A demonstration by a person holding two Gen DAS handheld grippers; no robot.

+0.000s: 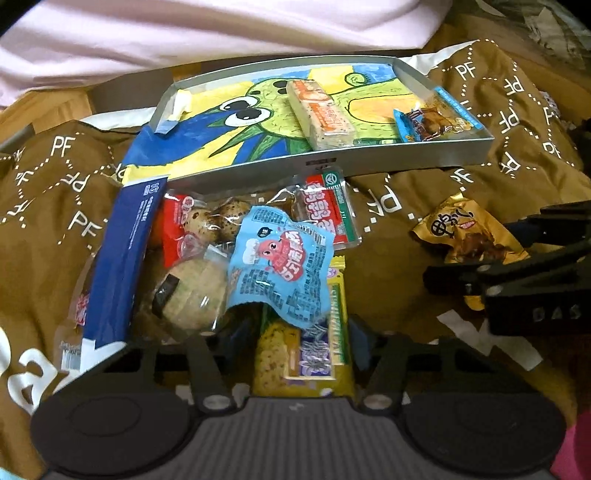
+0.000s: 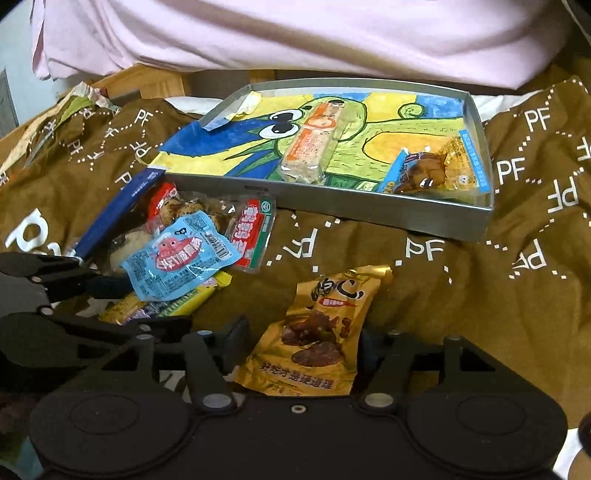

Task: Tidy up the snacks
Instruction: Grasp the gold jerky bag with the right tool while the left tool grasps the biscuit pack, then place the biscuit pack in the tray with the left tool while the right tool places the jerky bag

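Observation:
A silver tray [image 1: 332,162] [image 2: 332,208] lined with a dinosaur drawing holds an orange-and-white bar [image 1: 321,114] [image 2: 317,144] and a blue-edged packet [image 1: 428,122] [image 2: 432,173]. In front of it lies a pile of snacks. My left gripper [image 1: 299,328] is open low over the pile, with a yellow bar [image 1: 303,354] between its fingers and a light blue packet [image 1: 280,266] [image 2: 177,254] just ahead. My right gripper [image 2: 301,336] is open astride a gold packet [image 2: 314,332] [image 1: 465,240] lying on the brown cloth.
The pile also holds a dark blue carton [image 1: 118,258], a red quail-egg packet [image 1: 192,229], a red-and-green packet [image 1: 328,206] and a round cake [image 1: 195,291]. Brown printed cloth [image 2: 424,295] covers the surface. A person's pink garment [image 2: 295,33] lies behind the tray.

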